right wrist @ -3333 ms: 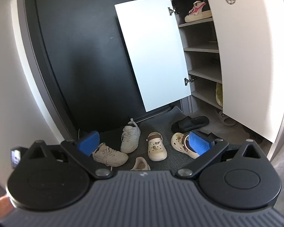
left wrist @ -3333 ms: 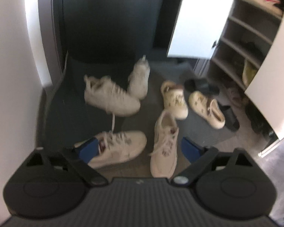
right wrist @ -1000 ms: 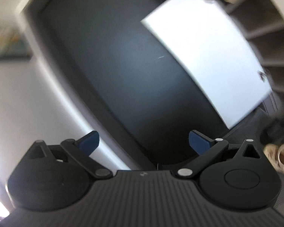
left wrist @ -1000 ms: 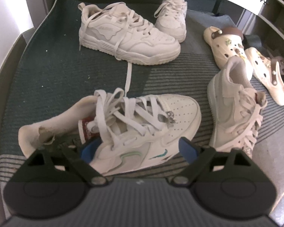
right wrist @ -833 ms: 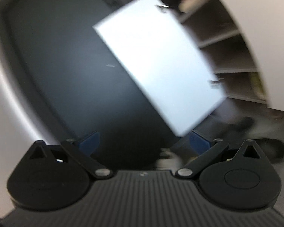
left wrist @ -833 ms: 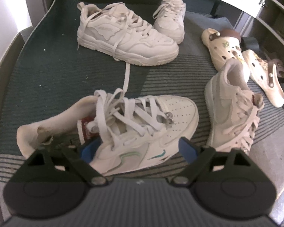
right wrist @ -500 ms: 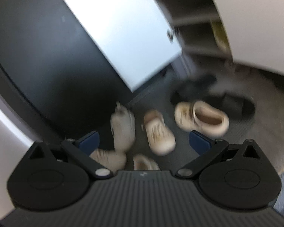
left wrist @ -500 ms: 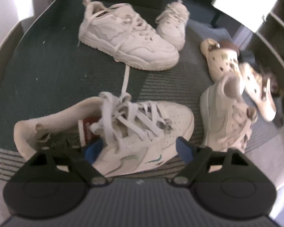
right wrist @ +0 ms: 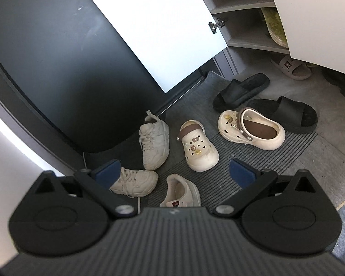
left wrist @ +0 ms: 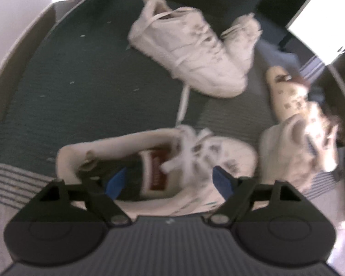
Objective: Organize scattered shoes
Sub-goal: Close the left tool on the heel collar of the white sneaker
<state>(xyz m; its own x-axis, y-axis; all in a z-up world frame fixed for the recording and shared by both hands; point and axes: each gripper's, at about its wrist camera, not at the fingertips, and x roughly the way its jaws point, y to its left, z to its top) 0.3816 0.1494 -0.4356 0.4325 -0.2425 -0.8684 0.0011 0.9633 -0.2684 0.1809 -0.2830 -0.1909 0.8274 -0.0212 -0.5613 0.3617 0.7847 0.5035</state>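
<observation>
The left gripper (left wrist: 170, 180) is right down at the nearest white sneaker (left wrist: 195, 161), jaws spread wide, one blue pad inside the shoe's opening beside the red-labelled tongue and the other against its outer side, nothing clamped. That view is smeared with blur, so finer contact is hard to call. On the dark green mat (left wrist: 57, 92) beyond it lies a bigger white sneaker (left wrist: 191, 59) on its sole, one lace trailing toward the near shoe, and a smaller white sneaker (left wrist: 243, 39) sits just behind its toe. To the right, a beige sneaker (left wrist: 285, 156) stands close by the near shoe, with a cream clog (left wrist: 287, 99) just past it. Over to the right gripper (right wrist: 174, 172): it hovers high above the floor, jaws wide apart and empty. Below it, two cream clogs with charms, one (right wrist: 199, 148) toe toward the camera, the other (right wrist: 253, 128) lying across with its brown lining showing. A pair of black slides (right wrist: 241, 90) rests behind them, the second one (right wrist: 285, 112) touching the clog's far side. A grey slipper (right wrist: 292, 65) sits at the foot of the open shoe cabinet (right wrist: 241, 7), its white door (right wrist: 154, 23) swung out.
</observation>
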